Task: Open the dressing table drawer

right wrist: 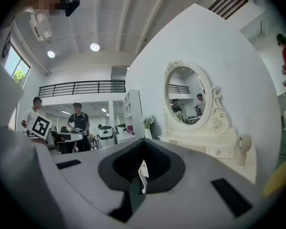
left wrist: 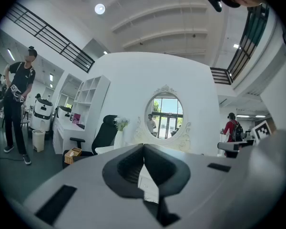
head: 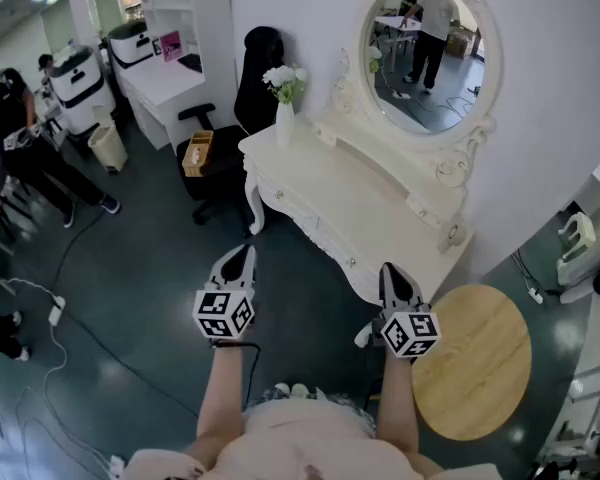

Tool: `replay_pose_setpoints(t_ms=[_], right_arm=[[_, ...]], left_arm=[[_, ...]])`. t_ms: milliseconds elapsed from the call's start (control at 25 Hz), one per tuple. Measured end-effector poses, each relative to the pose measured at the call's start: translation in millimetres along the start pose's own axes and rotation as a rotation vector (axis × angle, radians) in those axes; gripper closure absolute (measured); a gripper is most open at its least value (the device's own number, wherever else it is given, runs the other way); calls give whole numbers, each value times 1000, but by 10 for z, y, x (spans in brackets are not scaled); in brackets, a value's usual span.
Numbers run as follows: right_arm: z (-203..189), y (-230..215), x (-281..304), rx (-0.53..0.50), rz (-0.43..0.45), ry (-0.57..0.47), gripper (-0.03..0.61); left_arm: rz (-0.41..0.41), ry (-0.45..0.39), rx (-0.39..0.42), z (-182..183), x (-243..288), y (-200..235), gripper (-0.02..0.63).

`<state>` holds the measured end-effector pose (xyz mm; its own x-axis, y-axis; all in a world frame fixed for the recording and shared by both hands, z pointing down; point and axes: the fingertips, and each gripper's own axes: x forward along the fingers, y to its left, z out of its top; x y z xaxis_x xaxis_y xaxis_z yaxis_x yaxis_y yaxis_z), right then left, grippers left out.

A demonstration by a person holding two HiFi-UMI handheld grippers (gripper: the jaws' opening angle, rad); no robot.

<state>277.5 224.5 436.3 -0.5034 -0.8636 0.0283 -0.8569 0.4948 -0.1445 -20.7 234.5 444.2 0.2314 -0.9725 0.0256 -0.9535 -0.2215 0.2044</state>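
The white dressing table (head: 352, 200) with an oval mirror (head: 425, 53) stands against the wall ahead. Its drawer front (head: 315, 230), with small knobs, faces me. My left gripper (head: 241, 255) is held level on the floor side of the table's left part, shut and holding nothing. My right gripper (head: 391, 272) is just short of the table's right front corner, also shut and empty. In the left gripper view the shut gripper (left wrist: 143, 147) points at the table and mirror (left wrist: 165, 116). From the right gripper (right wrist: 144, 142), in its own view, the table (right wrist: 207, 142) lies ahead and to the right.
A vase of white flowers (head: 285, 116) stands on the table's left end. A black office chair (head: 238, 118) with a wooden box (head: 197, 153) is left of the table. A round wooden platform (head: 477, 363) lies at right. Cables (head: 60, 318) run across the floor; people (head: 10, 118) stand at far left.
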Motion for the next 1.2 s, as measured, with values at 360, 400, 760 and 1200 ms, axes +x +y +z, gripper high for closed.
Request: replay_pose_setpoints(t_ms=[360, 400, 760, 1200], right_arm=[[1, 11, 42, -2, -7, -5, 563], [0, 12, 38, 1, -9, -6, 564], [-13, 84, 57, 3, 0, -6, 563], [-89, 97, -22, 41, -15, -2, 563]], left_arm=[[6, -1, -5, -17, 5, 65, 587], [5, 1, -6, -21, 6, 66, 587], [-8, 8, -9, -51, 41, 65, 587], [-20, 35, -25, -174, 4, 68, 587]])
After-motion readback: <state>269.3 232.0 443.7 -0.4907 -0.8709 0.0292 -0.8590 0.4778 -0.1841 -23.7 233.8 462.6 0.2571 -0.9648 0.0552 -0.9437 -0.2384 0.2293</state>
